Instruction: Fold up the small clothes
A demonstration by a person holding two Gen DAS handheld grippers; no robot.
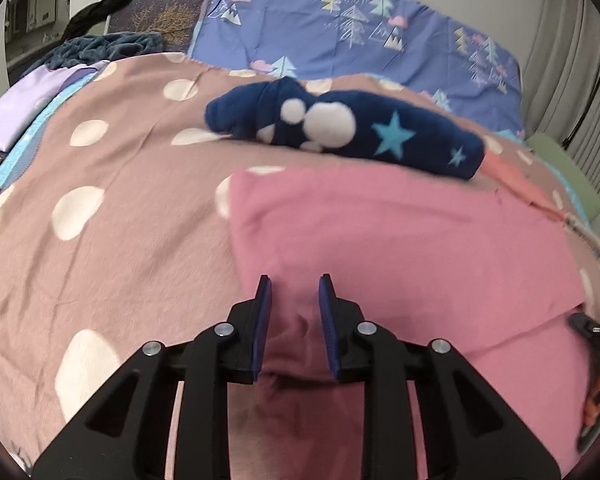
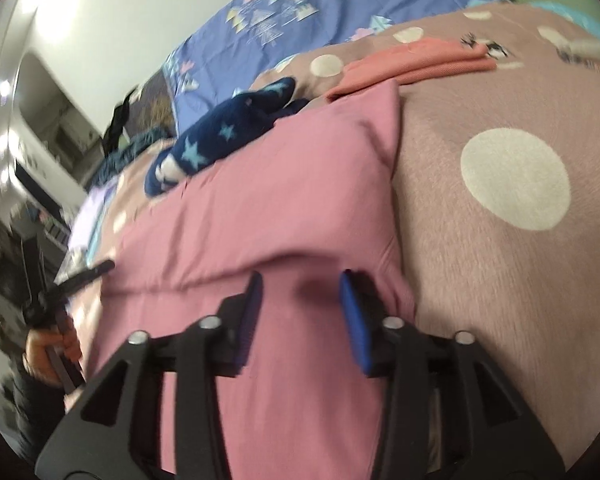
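A pink garment lies spread on the bed, on a dusty-brown cover with pale dots, and both tools sit at its near edge, which looks to me like the set-up for lifting that edge and carrying it over in a fold. The left hand-held gripper has its blue pads parted, with a small pucker of pink cloth bunched in the gap; the pads do not press it, so I read the tool as released rather than gripping. The right hand-held gripper also stands parted over the same garment, near its right-hand border, and a crease runs across the cloth just beyond its tips, so part of the piece may already be doubled over. A navy fleece item with stars rests just beyond the far edge, and a coral-coloured folded piece lies further off to the right, probably set aside so the middle of the bed stays free for working. A blue tree-patterned sheet lies behind.
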